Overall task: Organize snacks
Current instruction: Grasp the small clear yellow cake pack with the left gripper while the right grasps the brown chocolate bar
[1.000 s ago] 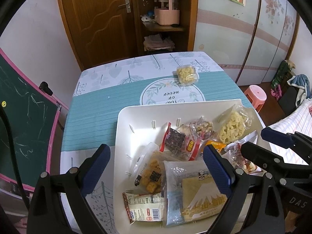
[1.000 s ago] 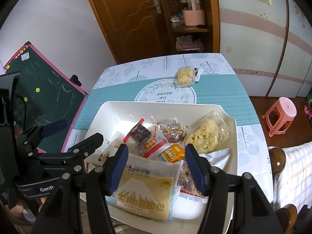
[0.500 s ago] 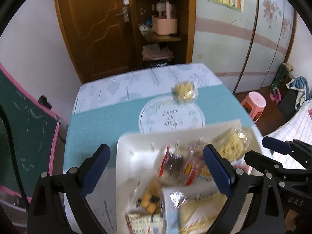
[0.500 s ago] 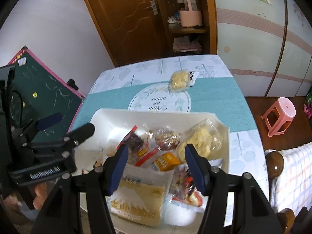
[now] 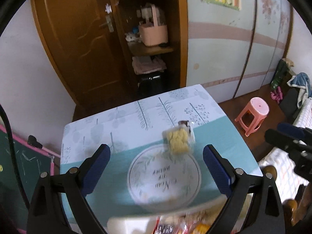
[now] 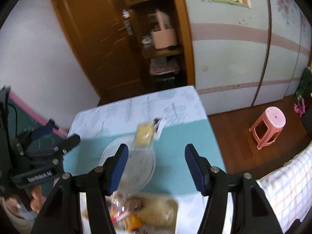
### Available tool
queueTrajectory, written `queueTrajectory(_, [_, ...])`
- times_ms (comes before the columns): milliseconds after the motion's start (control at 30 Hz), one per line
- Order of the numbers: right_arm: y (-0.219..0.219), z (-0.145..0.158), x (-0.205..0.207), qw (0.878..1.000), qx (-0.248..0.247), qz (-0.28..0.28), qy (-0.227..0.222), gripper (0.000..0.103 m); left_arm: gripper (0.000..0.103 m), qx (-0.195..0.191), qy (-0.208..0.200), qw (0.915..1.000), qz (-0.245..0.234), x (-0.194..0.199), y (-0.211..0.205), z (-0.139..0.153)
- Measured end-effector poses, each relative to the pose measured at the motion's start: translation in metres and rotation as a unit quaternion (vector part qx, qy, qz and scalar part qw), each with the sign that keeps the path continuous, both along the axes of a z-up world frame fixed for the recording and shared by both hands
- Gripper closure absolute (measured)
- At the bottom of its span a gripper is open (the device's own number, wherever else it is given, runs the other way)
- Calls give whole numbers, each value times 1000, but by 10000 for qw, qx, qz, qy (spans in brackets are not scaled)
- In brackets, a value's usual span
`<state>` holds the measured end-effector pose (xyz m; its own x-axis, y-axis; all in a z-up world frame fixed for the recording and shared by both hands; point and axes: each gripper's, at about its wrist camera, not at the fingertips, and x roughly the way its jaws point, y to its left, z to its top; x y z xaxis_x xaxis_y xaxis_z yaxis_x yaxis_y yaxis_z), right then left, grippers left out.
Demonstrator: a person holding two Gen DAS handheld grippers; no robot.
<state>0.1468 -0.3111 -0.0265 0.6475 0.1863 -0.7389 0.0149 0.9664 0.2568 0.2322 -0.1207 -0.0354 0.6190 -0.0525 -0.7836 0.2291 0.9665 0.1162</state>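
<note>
Both my grippers are empty: left gripper [image 5: 156, 156] spread wide, right gripper [image 6: 156, 157] narrower. Lone yellow snack bag [image 5: 178, 141] sits mid-frame on the table [image 5: 117, 156].

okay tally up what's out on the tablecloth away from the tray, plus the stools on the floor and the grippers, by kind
Clear snack bag of yellow puffs on the tablecloth: 1
Pink plastic stool on the floor: 1
Grippers, both open and empty: 2, left gripper and right gripper
Total: 4
</note>
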Motion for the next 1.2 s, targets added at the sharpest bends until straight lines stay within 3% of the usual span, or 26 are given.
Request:
queueTrajectory(167, [-23,-16,66,9989,208,-246,338,42,8,-127,582,9982,120,64,-23,-35])
queueTrajectory(300, [-37,-46,105,9955,541,-398,663,42,8,-396,1299,9905,216,100,-34,-88])
queueTrajectory(500, [-42,-103,137,9875,948,-396,1191,42,8,-294,1770,9830,402,121,-45,-158])
queueTrajectory(733, [-29,-145,157,9812,1080,-292,1571,42,11,-352,2098,9755,570,133,-44,-202])
queueTrajectory(767, [-27,-149,160,9805,1088,-265,1613,42,18,-386,2138,9744,581,133,-42,-207])
queueTrajectory(800, [-24,-154,162,9798,1097,-237,1658,42,32,-441,2204,9726,598,134,-39,-212])
queueTrajectory(867, [-17,-161,167,9786,1095,-184,1731,42,42,-444,2154,9736,607,134,-33,-216])
queueTrajectory(1200, [30,-194,197,9742,845,53,2092,42,48,-491,2254,9664,1137,125,16,-218])
